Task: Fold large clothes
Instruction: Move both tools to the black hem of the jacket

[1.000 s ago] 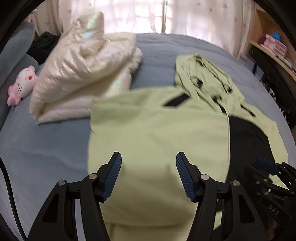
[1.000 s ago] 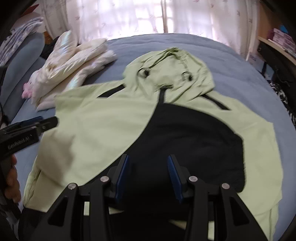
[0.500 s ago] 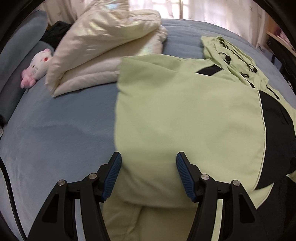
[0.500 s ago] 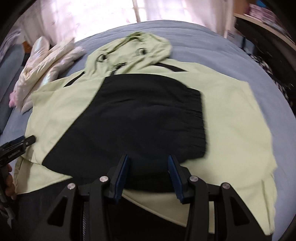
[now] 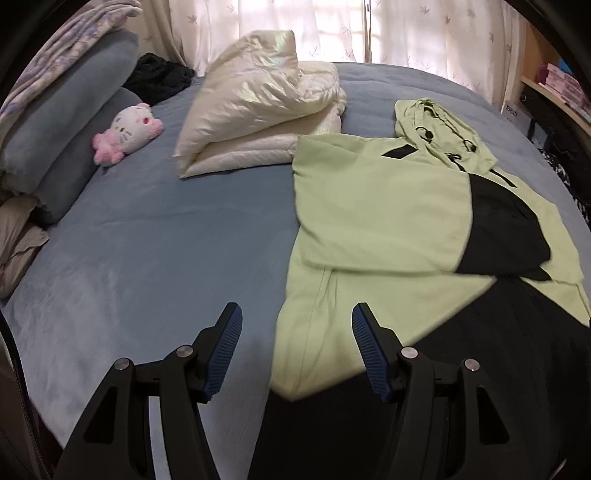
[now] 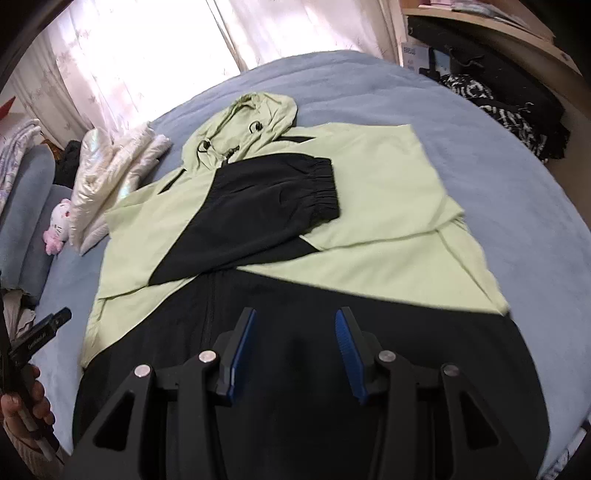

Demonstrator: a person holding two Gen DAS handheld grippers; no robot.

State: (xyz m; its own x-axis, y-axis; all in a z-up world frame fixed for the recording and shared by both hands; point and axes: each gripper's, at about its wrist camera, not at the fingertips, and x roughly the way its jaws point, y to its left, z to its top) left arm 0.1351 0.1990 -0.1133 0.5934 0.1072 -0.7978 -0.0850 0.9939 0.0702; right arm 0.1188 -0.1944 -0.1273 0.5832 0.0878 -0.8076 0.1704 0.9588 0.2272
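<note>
A light green and black hooded jacket [image 5: 373, 221] lies flat on the blue bed [image 5: 155, 243], hood [image 6: 243, 125] toward the window. Both sleeves are folded across the chest, the black cuffed one [image 6: 266, 199] on top. My left gripper [image 5: 297, 343] is open and empty, above the jacket's lower left edge. My right gripper [image 6: 291, 339] is open and empty, above the black lower part of the jacket [image 6: 295, 306]. The left gripper also shows at the left edge of the right wrist view [image 6: 40, 332], held by a hand.
A folded cream puffer jacket [image 5: 266, 114] lies left of the hood. A pink and white plush toy [image 5: 127, 133] sits by grey pillows [image 5: 62, 122]. Dark clothes [image 6: 509, 107] lie by the shelf on the right. Curtains [image 5: 332, 29] hang behind the bed.
Both grippers have pulled back toward the jacket's hem and away from the folded sleeves. The left gripper has also shifted left, so more bare bed shows.
</note>
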